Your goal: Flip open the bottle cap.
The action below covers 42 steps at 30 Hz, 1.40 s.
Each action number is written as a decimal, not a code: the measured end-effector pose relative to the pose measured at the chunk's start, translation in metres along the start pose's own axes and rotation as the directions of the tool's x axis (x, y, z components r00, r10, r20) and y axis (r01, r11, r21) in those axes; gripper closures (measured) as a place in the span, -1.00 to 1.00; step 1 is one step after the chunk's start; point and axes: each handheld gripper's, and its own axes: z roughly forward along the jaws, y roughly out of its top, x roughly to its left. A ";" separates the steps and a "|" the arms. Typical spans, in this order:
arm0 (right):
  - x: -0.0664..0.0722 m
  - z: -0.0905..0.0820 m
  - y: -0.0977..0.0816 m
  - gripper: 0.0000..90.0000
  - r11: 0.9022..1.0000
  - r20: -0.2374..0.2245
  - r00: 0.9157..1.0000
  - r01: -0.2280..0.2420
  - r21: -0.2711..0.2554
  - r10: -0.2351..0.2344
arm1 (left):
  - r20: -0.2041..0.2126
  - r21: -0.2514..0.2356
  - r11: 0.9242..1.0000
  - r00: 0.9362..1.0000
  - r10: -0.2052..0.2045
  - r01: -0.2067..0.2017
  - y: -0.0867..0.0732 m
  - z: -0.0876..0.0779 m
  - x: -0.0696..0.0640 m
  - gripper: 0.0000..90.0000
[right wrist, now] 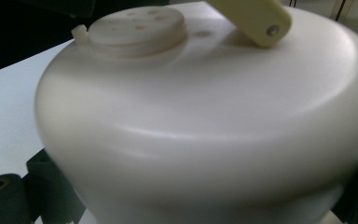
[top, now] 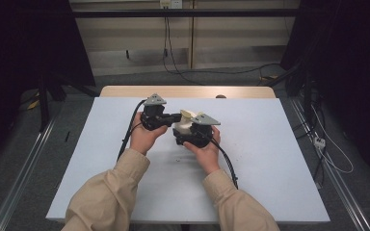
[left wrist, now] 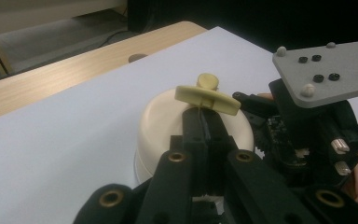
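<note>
White tabletop [top: 101, 159], near its far edge: left gripper [left wrist: 204, 122] is clamped on the crank handle [left wrist: 208, 98] above the cream container [left wrist: 161, 123]; right gripper [top: 196, 134] hugs its body.

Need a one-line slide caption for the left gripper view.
Left claw pinched on the yellow crank handle atop a cream round container, right claw alongside.
</note>
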 end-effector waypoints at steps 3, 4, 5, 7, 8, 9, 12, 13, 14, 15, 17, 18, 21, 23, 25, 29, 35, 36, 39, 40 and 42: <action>0.000 0.000 0.000 -0.88 1.000 -0.001 1.000 0.000 -0.001 0.000 | -0.001 -0.004 1.000 1.000 0.003 -0.003 0.001 0.001 -0.002 1.00; 0.000 0.000 0.000 -0.88 1.000 0.000 1.000 -0.001 0.000 0.001 | 0.001 -0.003 1.000 1.000 0.005 -0.005 0.002 0.001 -0.002 1.00; 0.000 0.000 0.000 -0.88 1.000 0.000 1.000 -0.001 0.000 0.001 | 0.001 -0.002 1.000 1.000 0.009 -0.009 0.003 0.001 -0.002 1.00; 0.000 0.000 0.000 -0.88 1.000 0.000 1.000 0.000 -0.001 0.000 | 0.004 -0.001 1.000 1.000 0.009 -0.009 0.004 0.002 -0.003 1.00; 0.000 0.000 0.000 -0.88 1.000 -0.001 1.000 0.000 -0.001 0.000 | 0.004 -0.001 1.000 1.000 0.009 -0.009 0.004 0.002 -0.003 1.00; 0.000 0.000 0.000 -0.88 1.000 0.000 1.000 -0.001 -0.001 0.001 | 0.001 -0.004 1.000 1.000 0.014 -0.014 0.005 0.003 -0.004 1.00; 0.000 0.000 0.000 -0.88 1.000 -0.001 1.000 -0.001 -0.001 0.001 | 0.001 0.001 1.000 1.000 0.020 -0.020 0.007 0.003 -0.004 1.00; 0.000 0.000 0.000 -0.88 1.000 0.000 1.000 -0.001 -0.001 0.001 | 0.001 0.000 1.000 1.000 0.016 -0.016 0.007 0.003 -0.005 1.00; 0.000 0.000 0.000 -0.88 1.000 0.000 1.000 -0.001 -0.001 0.001 | 0.001 0.000 1.000 1.000 0.019 -0.019 0.008 0.004 -0.005 1.00; 0.000 0.000 0.000 -0.88 1.000 0.000 1.000 0.000 -0.003 0.000 | 0.000 0.001 1.000 1.000 0.019 -0.019 0.009 0.004 -0.005 1.00; 0.000 0.000 0.000 -0.88 1.000 0.001 1.000 0.001 -0.003 -0.001 | -0.003 -0.004 1.000 1.000 0.016 -0.016 0.009 0.004 -0.006 1.00; 0.000 0.000 0.000 -0.88 1.000 0.001 1.000 0.000 -0.002 0.000 | -0.001 0.002 1.000 1.000 0.018 -0.018 0.010 0.005 -0.006 1.00; 0.000 0.000 0.000 -0.88 1.000 0.000 1.000 -0.002 -0.001 0.002 | -0.001 0.003 1.000 1.000 0.022 -0.022 0.010 0.005 -0.006 1.00; 0.000 0.000 0.000 -0.88 1.000 0.001 1.000 -0.002 -0.001 0.002 | -0.001 0.001 1.000 1.000 0.021 -0.021 0.010 0.006 -0.006 1.00; 0.000 0.000 0.000 -0.88 1.000 0.001 1.000 -0.002 -0.001 0.002 | 0.000 0.000 1.000 1.000 0.021 -0.021 0.010 0.006 -0.006 1.00; 0.000 0.000 0.000 -0.88 1.000 0.001 1.000 -0.002 -0.001 0.002 | -0.003 0.000 1.000 1.000 0.023 -0.023 0.011 0.006 -0.006 1.00; 0.000 0.000 0.000 -0.88 1.000 0.001 1.000 -0.002 0.000 0.002 | -0.002 -0.002 1.000 1.000 0.019 -0.019 0.011 0.008 -0.006 1.00; 0.000 0.000 0.000 -0.88 1.000 0.001 1.000 -0.001 -0.001 0.001 | -0.001 -0.002 1.000 1.000 0.019 -0.019 0.011 0.009 -0.006 1.00; 0.000 0.000 0.000 -0.88 1.000 0.001 1.000 -0.002 0.000 0.002 | 0.000 -0.007 1.000 1.000 0.010 -0.010 0.012 0.010 -0.007 1.00; 0.000 0.000 0.000 -0.88 1.000 0.001 1.000 -0.002 0.000 0.002 | 0.001 -0.008 1.000 1.000 0.013 -0.013 0.012 0.010 -0.007 1.00; 0.000 0.000 0.000 -0.88 1.000 0.001 1.000 -0.002 0.000 0.002 | 0.000 -0.003 1.000 1.000 0.019 -0.019 0.013 0.010 -0.007 1.00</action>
